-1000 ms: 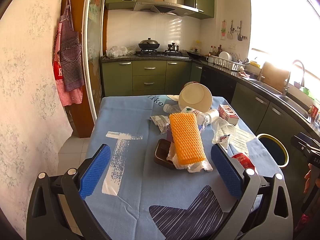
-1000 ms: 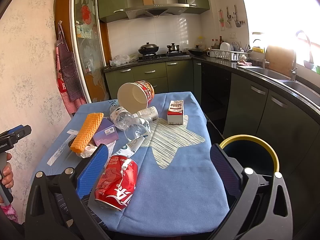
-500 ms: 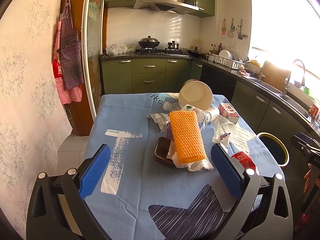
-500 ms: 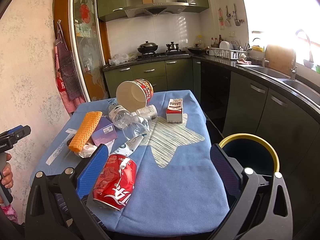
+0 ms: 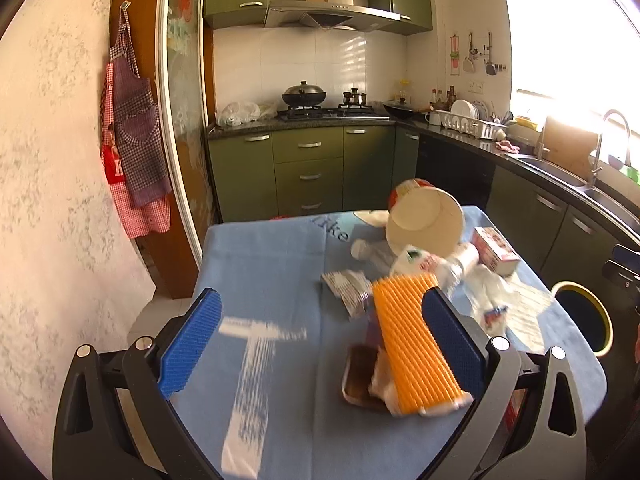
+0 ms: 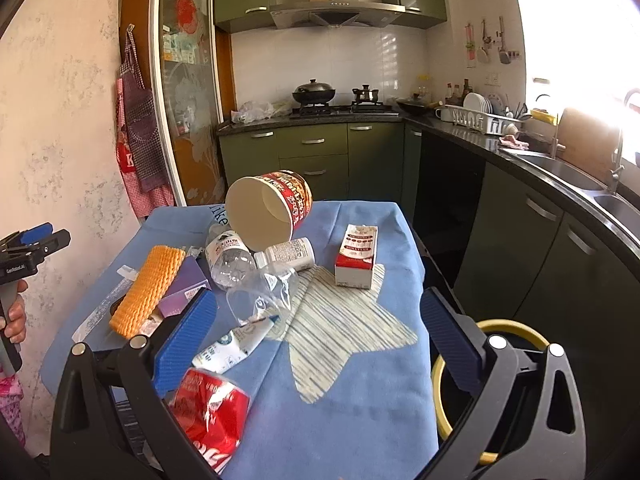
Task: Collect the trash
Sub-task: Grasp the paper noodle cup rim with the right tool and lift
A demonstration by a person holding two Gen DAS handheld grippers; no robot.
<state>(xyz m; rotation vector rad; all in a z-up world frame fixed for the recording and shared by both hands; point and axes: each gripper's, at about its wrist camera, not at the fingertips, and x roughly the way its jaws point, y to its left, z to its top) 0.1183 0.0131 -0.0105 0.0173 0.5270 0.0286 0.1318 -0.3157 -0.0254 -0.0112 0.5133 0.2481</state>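
Trash lies on a blue tablecloth [image 6: 360,420]: a crushed red cola can [image 6: 208,408], a squeezed tube [image 6: 236,344], a clear plastic cup [image 6: 264,292], a water bottle [image 6: 228,256], a white pill bottle [image 6: 286,254], a tipped paper noodle bowl [image 6: 266,210], a red-white carton [image 6: 358,256], and an orange foam sheet [image 5: 412,340] over a brown tray [image 5: 358,376]. A yellow-rimmed bin [image 6: 500,336] stands on the floor right of the table. My left gripper [image 5: 320,344] is open, with the orange sheet at its right finger. My right gripper [image 6: 316,344] is open above the can and tube.
A purple box [image 6: 186,284] lies beside the orange sheet. Green kitchen cabinets, a hob with pots [image 5: 304,96] and a counter with a sink [image 6: 560,164] ring the table. Aprons [image 5: 132,152] hang on the left wall. The left gripper's handle [image 6: 28,256] shows at the left.
Both grippers have moved. The left view has swung left and up, so the trash now sits to its right. The right gripper has advanced over the table towards the can and tube.
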